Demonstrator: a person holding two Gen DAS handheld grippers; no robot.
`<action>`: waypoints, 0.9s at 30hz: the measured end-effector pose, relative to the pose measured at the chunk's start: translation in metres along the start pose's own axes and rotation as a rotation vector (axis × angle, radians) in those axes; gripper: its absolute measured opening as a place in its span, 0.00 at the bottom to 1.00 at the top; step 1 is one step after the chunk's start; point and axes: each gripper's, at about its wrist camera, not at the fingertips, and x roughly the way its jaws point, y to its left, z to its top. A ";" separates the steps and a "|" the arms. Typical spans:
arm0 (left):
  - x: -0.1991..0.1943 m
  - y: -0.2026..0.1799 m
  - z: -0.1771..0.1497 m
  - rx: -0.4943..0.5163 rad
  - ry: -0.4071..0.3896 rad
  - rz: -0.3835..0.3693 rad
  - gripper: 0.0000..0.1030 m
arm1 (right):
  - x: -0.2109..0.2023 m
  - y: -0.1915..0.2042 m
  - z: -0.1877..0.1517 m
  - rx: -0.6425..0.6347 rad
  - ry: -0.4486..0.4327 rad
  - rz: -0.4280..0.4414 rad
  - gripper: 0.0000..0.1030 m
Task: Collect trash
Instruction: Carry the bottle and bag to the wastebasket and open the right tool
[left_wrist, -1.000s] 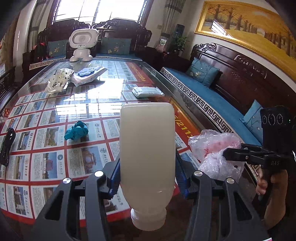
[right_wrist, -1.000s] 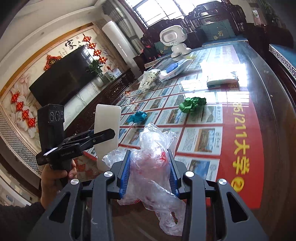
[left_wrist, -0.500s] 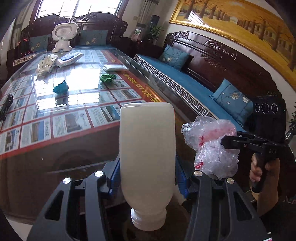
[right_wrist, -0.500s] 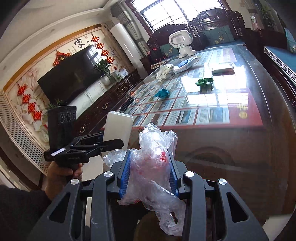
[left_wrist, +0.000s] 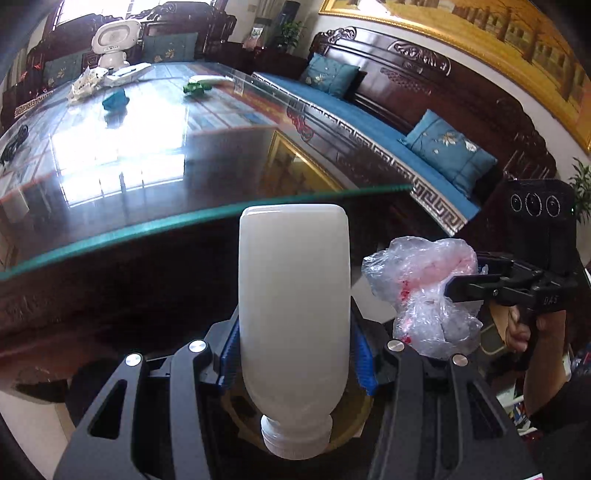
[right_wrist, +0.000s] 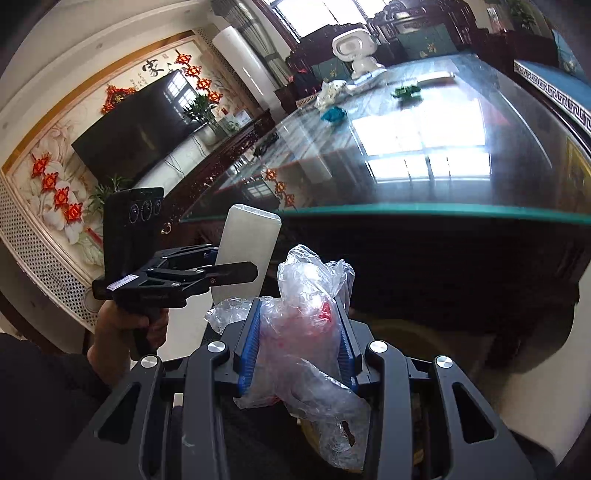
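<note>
My left gripper (left_wrist: 295, 354) is shut on a white plastic bottle (left_wrist: 293, 314), held cap toward the camera, below the glass table's front edge (left_wrist: 207, 216). My right gripper (right_wrist: 299, 343) is shut on a crumpled clear plastic bag with red print (right_wrist: 303, 332). The bag (left_wrist: 424, 291) and right gripper also show in the left wrist view, just right of the bottle. The bottle (right_wrist: 247, 247) and left gripper (right_wrist: 236, 271) show in the right wrist view at left. On the table lie a teal wad (left_wrist: 115, 99), a green wad (left_wrist: 197, 88) and a crumpled white wrapper (left_wrist: 83, 86).
A white robot toy (left_wrist: 112, 42) stands at the table's far end. A blue-cushioned wooden sofa (left_wrist: 369, 118) runs along the right. A black cable (left_wrist: 13, 144) lies at the table's left edge. A TV (right_wrist: 136, 133) is on the left wall. A yellowish round rim (left_wrist: 354, 417) shows under the bottle.
Both grippers have pulled back off the table and dropped below its front edge, still holding the bottle and the bag. The table items now lie far off.
</note>
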 end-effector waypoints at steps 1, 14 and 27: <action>0.003 -0.001 -0.007 -0.002 0.013 -0.008 0.49 | 0.002 0.000 -0.008 0.009 0.006 -0.005 0.35; 0.026 -0.007 -0.056 -0.006 0.106 -0.027 0.49 | 0.007 -0.001 -0.055 0.079 0.028 -0.048 0.35; 0.042 -0.012 -0.058 0.006 0.140 -0.025 0.49 | 0.017 -0.017 -0.060 0.113 0.065 -0.102 0.58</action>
